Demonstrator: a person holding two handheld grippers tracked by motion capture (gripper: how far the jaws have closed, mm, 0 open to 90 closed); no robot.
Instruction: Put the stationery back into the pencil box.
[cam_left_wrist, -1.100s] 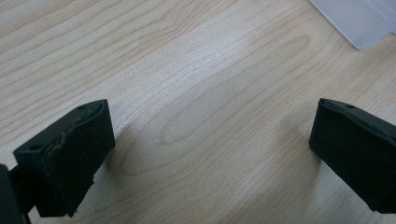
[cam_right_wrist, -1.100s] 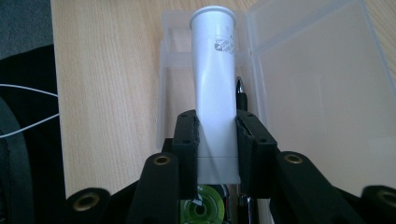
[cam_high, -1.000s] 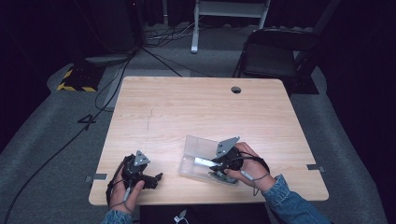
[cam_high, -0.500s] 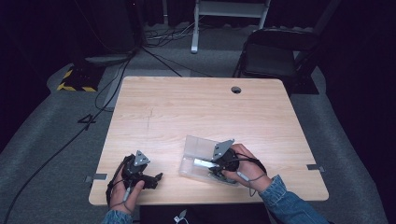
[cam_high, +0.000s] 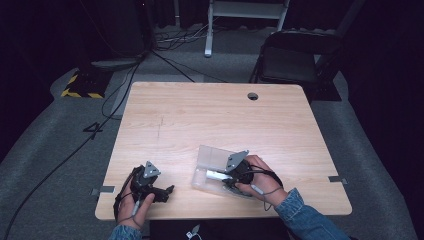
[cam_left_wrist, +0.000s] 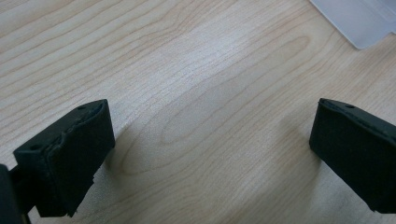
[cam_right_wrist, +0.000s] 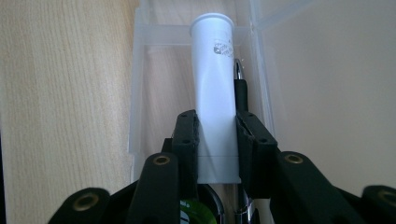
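Your right gripper (cam_right_wrist: 217, 133) fingers pinch a white tube (cam_right_wrist: 214, 84) inside the clear box (cam_high: 212, 159) at lower centre of the high view, and it could snag the pen (cam_right_wrist: 240, 91) alongside, while your left gripper (cam_left_wrist: 210, 154) fingers are spread over the pale wooden worktop (cam_high: 210, 115) in a dark room.

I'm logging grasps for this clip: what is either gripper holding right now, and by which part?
The right gripper clamps a white tube on its sides near the near end, over the clear plastic case. The left gripper is open above the table, holding nothing.
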